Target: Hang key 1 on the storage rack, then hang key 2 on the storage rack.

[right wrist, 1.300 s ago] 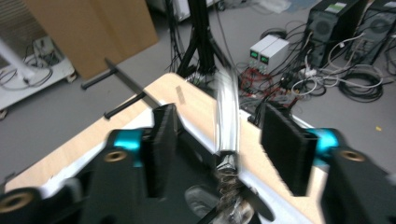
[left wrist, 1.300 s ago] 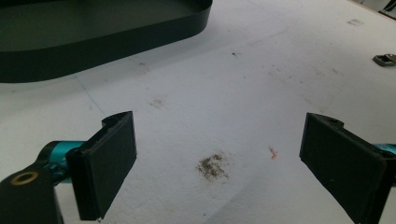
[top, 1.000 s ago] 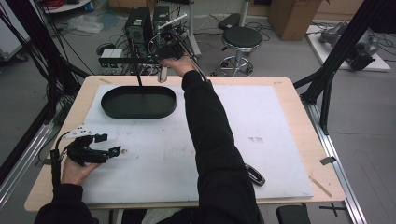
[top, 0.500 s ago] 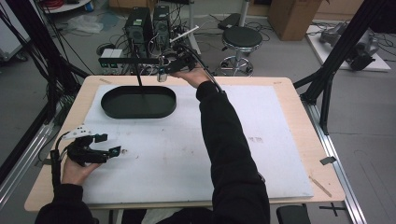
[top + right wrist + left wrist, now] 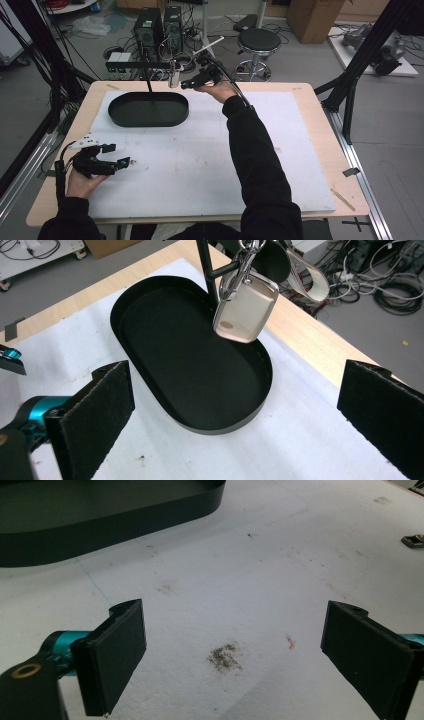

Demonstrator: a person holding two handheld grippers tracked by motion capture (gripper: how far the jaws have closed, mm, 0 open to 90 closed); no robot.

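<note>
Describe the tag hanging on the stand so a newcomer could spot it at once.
Find the black oval tray at the table's far left. A thin black stand rises from it, and the tag hangs from its crossbar by a metal clip: pale beige, rounded-rectangular, the one light thing above the tray.

High view overhead, looking forward-down; both gripper views close, sharing black tray (image 5: pixel 148 109).

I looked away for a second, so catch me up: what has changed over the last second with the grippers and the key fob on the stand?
The right gripper has drawn back rightward from the hanging key fob; its jaws now stand open and empty, the fob left on the stand's hook. The left gripper stayed open, low over the white mat. The black tray has not moved.
</note>
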